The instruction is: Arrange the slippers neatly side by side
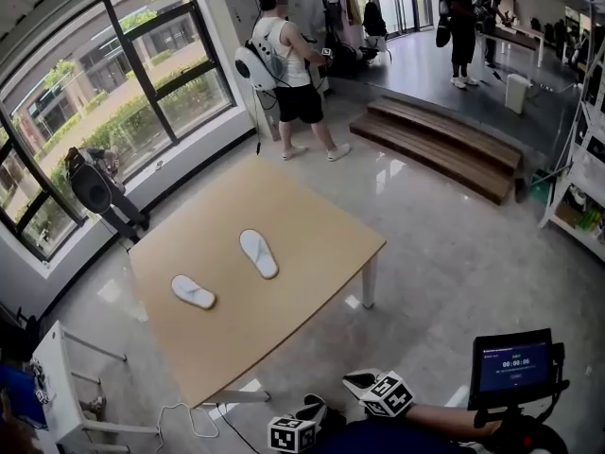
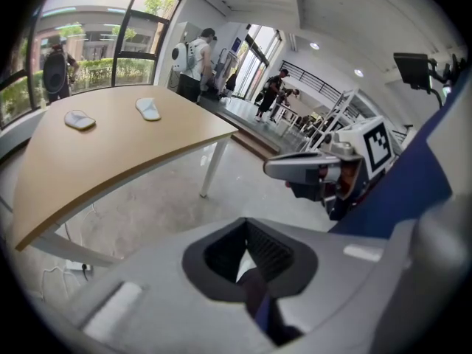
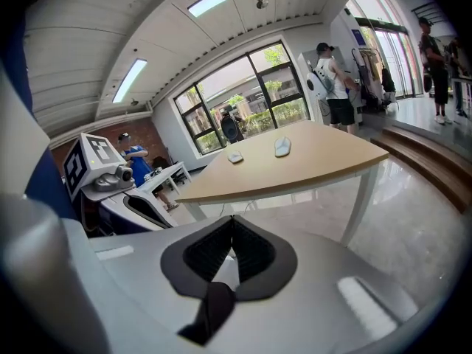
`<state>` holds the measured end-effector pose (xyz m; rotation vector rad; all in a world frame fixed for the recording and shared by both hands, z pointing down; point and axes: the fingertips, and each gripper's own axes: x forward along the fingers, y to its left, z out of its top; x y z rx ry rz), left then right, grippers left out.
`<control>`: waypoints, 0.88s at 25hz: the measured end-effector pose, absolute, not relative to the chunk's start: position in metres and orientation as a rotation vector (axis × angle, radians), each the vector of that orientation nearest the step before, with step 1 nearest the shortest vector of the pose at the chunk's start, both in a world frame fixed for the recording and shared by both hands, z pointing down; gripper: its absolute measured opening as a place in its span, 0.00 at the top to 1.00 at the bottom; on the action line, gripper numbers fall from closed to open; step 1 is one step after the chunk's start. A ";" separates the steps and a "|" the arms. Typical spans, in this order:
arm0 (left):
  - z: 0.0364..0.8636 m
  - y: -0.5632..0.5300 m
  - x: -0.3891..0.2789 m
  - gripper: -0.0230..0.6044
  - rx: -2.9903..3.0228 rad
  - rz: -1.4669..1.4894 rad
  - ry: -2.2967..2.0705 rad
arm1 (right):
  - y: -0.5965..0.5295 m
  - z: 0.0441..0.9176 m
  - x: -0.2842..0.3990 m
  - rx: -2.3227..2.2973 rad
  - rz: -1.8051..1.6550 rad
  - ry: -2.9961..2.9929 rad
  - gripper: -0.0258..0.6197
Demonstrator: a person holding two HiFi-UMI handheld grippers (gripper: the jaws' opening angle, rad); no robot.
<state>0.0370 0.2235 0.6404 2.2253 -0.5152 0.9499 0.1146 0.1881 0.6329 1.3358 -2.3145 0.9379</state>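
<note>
At centre frame of the head view, the desk (image 1: pixel 312 225) carries both slippers. The lower-left slipper (image 1: pixel 193 292) and the upper-right slipper (image 1: pixel 258 253) lie apart and point in different directions. Both sit well inside the desk edges.

Surroundings:
- A person in a white vest (image 1: pixel 288 64) stands at upper centre, beyond the far desk corner.
- A second person with a backpack (image 1: pixel 99 192) stands at the window, upper left, near the desk's left edge.
- Wooden steps (image 1: pixel 444 145) cross the upper right.
- A monitor (image 1: pixel 513 365) sits at lower right and a white rack (image 1: pixel 66 386) at lower left.
- A cable (image 1: pixel 180 414) lies on the floor by the near desk leg.

Tools:
- The left tool (image 2: pixel 247 223) has its jaws closed tip to tip, with nothing held.
- The right tool (image 3: pixel 232 220) is likewise closed and empty.
- Both hang at bottom centre, short of the desk's near edge and over the floor.

Clearance: a broad band of polished floor (image 1: pixel 444 244) lies between the desk's right edge and the steps.
</note>
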 end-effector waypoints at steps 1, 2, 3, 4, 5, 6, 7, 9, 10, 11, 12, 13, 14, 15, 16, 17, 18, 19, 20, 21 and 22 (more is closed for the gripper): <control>0.644 0.217 0.038 0.96 2.231 0.953 -0.510 | 0.183 0.634 0.116 1.335 0.933 -2.310 0.94; 0.648 0.208 0.038 0.96 2.242 0.957 -0.508 | 0.177 0.635 0.117 1.342 0.932 -2.304 0.94; 0.652 0.200 0.038 0.96 2.253 0.958 -0.503 | 0.170 0.635 0.120 1.355 0.933 -2.294 0.94; 0.653 0.191 0.039 0.96 2.260 0.955 -0.496 | 0.163 0.635 0.122 1.372 0.935 -2.282 0.94; 0.653 0.183 0.041 0.96 2.267 0.951 -0.487 | 0.155 0.635 0.126 1.392 0.938 -2.270 0.94; 0.653 0.174 0.042 0.96 2.273 0.946 -0.478 | 0.147 0.635 0.129 1.413 0.937 -2.259 0.94; 0.654 0.163 0.043 0.96 2.280 0.943 -0.467 | 0.137 0.636 0.131 1.433 0.934 -2.250 0.94; 0.656 0.137 0.045 0.96 2.287 0.934 -0.434 | 0.112 0.641 0.132 1.464 0.923 -2.234 0.94; 0.656 0.124 0.046 0.96 2.288 0.928 -0.419 | 0.098 0.642 0.131 1.473 0.918 -2.228 0.94; 0.656 0.111 0.044 0.96 2.294 0.924 -0.414 | 0.087 0.642 0.129 1.479 0.915 -2.224 0.94; 0.655 0.100 0.041 0.96 2.304 0.925 -0.417 | 0.079 0.640 0.127 1.482 0.911 -2.220 0.94; 0.653 0.093 0.038 0.96 2.311 0.928 -0.421 | 0.074 0.636 0.124 1.484 0.908 -2.216 0.94; 0.650 0.089 0.036 0.96 2.316 0.929 -0.420 | 0.072 0.632 0.122 1.484 0.905 -2.212 0.94; 0.646 0.087 0.036 0.96 2.319 0.928 -0.415 | 0.070 0.628 0.120 1.481 0.900 -2.209 0.94; 0.643 0.085 0.036 0.96 2.321 0.926 -0.408 | 0.068 0.624 0.119 1.476 0.895 -2.208 0.94; 0.640 0.084 0.037 0.96 2.322 0.923 -0.402 | 0.067 0.622 0.117 1.471 0.887 -2.206 0.94; 0.637 0.082 0.037 0.96 2.320 0.920 -0.396 | 0.065 0.620 0.116 1.469 0.880 -2.203 0.94; 0.634 0.081 0.036 0.96 2.316 0.916 -0.389 | 0.064 0.617 0.116 1.471 0.875 -2.199 0.94; 0.628 0.081 0.036 0.96 2.309 0.911 -0.379 | 0.063 0.615 0.115 1.475 0.873 -2.192 0.94; 0.621 0.082 0.035 0.96 2.298 0.904 -0.365 | 0.062 0.612 0.114 1.479 0.875 -2.184 0.94; 0.616 0.082 0.035 0.96 2.289 0.897 -0.352 | 0.061 0.610 0.113 1.483 0.879 -2.177 0.94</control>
